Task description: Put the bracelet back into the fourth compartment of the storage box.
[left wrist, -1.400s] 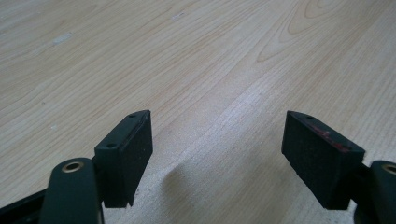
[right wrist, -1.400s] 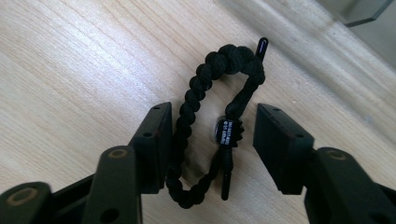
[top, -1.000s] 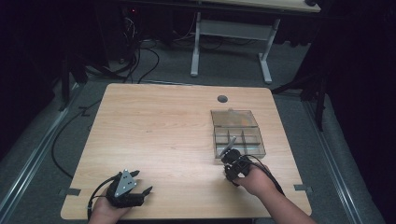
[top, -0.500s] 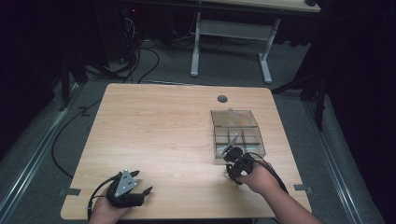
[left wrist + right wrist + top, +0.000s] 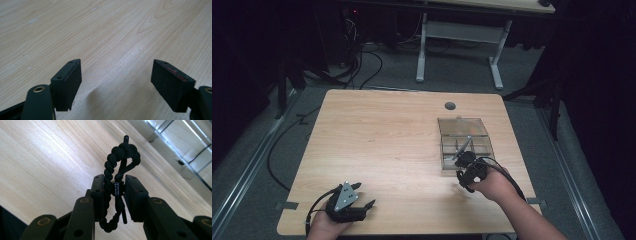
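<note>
my right gripper (image 5: 113,191) has its jaws clamped on a black braided cord bracelet (image 5: 117,182), held above the light wooden table (image 5: 382,145) just beside the clear plastic compartment box (image 5: 464,142). my left gripper (image 5: 116,82) stands wide apart, nothing between its pads, low over bare wood.

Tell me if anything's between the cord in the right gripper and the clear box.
Nothing visible. The right gripper is clamped on the black cord, right at the near edge of the clear box, whose lid is swung back, leaving its compartments open.
</note>
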Tool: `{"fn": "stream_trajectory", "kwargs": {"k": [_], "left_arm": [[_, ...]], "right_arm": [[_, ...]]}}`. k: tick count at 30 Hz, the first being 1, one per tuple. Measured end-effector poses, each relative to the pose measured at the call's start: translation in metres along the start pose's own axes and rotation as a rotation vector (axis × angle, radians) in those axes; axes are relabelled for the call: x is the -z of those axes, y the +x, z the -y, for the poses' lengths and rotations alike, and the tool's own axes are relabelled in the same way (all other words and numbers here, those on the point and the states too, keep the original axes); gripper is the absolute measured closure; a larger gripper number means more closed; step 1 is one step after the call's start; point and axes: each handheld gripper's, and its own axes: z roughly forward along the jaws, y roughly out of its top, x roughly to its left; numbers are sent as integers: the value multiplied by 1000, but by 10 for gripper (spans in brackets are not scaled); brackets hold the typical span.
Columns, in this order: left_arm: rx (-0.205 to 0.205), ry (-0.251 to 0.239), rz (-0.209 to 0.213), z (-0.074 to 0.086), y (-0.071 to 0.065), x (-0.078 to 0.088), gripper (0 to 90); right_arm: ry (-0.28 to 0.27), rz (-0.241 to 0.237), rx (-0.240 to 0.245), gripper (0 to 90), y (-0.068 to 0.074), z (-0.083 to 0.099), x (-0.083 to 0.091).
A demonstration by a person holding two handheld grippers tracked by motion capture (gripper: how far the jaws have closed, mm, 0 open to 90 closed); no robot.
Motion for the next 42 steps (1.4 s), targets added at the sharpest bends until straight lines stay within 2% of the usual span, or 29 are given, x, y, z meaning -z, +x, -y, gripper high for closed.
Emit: {"fn": "stream_trajectory", "kwargs": {"k": [3, 5, 6, 9, 10, 12, 13, 15, 16, 19, 21, 23, 24, 27, 28, 29, 30, 31, 32, 34, 38, 40, 42], "left_arm": [[0, 0, 1, 0, 0, 0, 251], [1, 0, 1, 0, 0, 0, 251], [1, -1, 1, 0, 0, 0, 251], [2, -3, 1, 0, 0, 0, 251], [2, -3, 1, 0, 0, 0, 251], [2, -3, 2, 0, 0, 0, 251], [3, -3, 2, 0, 0, 0, 251], [3, -3, 2, 0, 0, 0, 251], [4, -4, 3, 0, 0, 0, 251], [4, -3, 4, 0, 1, 0, 250], [5, -4, 4, 0, 1, 0, 250], [4, -4, 4, 0, 1, 0, 250], [4, -4, 4, 0, 1, 0, 250], [4, -4, 5, 0, 1, 0, 250], [5, -4, 5, 0, 1, 0, 250], [5, -4, 5, 0, 1, 0, 250], [5, -2, 6, 0, 1, 0, 250], [3, 0, 7, 0, 1, 0, 250], [3, 0, 7, 0, 1, 0, 250], [5, -3, 7, 0, 1, 0, 250], [2, -3, 6, 0, 1, 0, 250], [2, -1, 7, 0, 1, 0, 250], [2, -1, 6, 0, 1, 0, 250]], "right_arm": [[-1, 1, 17, 701, -2, -2, 5], [-3, 5, 7, 701, -2, -4, 9], [-9, 4, 22, 701, -4, -5, 10], [-14, 8, 17, 701, -5, -9, 15], [-17, 10, 34, 702, -7, -11, 17], [-16, 8, 21, 703, -7, -13, 20], [-17, 10, 40, 703, -9, -15, 20], [-12, 14, 28, 703, -9, -18, 22], [-17, 13, 46, 703, -11, -19, 22], [-9, 17, 22, 703, -10, -22, 24], [-9, 19, 33, 703, -14, -28, 25], [-9, 21, 36, 702, -15, -30, 25], [-8, 25, 53, 703, -17, -35, 25], [-1, 31, 45, 703, -18, -42, 24], [-18, 33, 93, 703, -22, -45, 23], [-18, 33, 93, 703, -22, -45, 23], [-9, 25, 64, 703, -23, -49, 22], [-12, 29, 88, 703, -25, -51, 21], [-12, 29, 88, 703, -25, -51, 21], [3, 23, 51, 703, -24, -56, 18], [6, 28, 56, 703, -26, -64, 16], [3, 27, 77, 703, -28, -68, 15], [10, 28, 70, 703, -29, -71, 15]]}}
